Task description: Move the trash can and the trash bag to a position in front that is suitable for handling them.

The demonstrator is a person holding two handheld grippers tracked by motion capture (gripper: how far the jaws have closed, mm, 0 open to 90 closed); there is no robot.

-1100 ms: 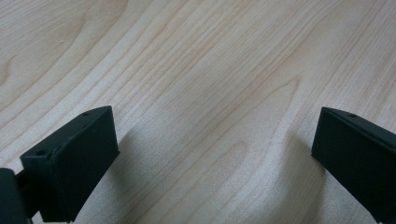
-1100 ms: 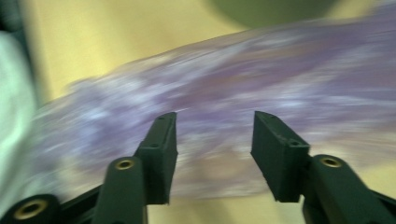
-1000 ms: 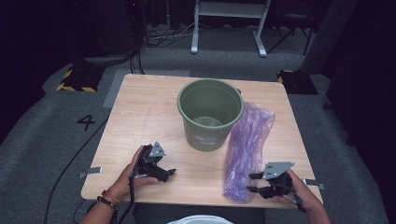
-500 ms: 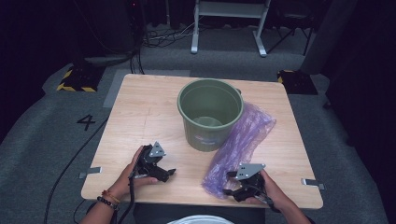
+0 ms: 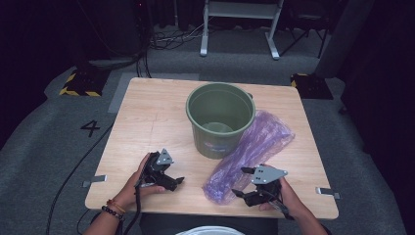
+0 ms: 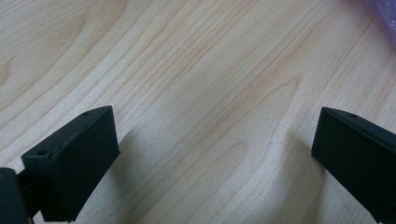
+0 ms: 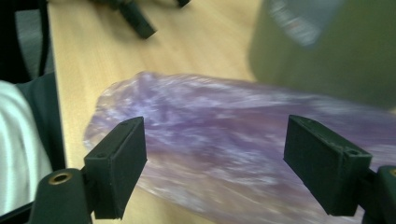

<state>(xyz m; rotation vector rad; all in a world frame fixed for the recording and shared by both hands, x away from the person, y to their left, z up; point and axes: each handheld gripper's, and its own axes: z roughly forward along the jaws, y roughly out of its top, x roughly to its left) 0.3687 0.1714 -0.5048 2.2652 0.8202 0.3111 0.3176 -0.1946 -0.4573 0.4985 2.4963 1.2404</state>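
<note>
A green bucket (image 5: 220, 117) stands upright in the middle of the wooden table (image 5: 147, 112). A crumpled purple plastic bag (image 5: 249, 156) lies to its right, running from the back right toward the front. My right gripper (image 5: 240, 181) sits at the bag's near end. Its jaws have just been opening and stand wide, with the bag (image 7: 224, 126) lying between and ahead of them, unpressed by the pads; the bucket wall (image 7: 327, 51) is behind it. My left gripper (image 5: 177, 182) rests open at the front left over bare wood (image 6: 205, 70).
The table's front edge runs just under both hands. Metal brackets stick out at the table's sides (image 5: 327, 192). A white rounded rim (image 5: 210, 231) shows below the front edge. Dark floor with cables and a stand lies beyond the table.
My right gripper has moved left along the front edge, and the bag's near end has shifted left with it. The left gripper has stayed put.
</note>
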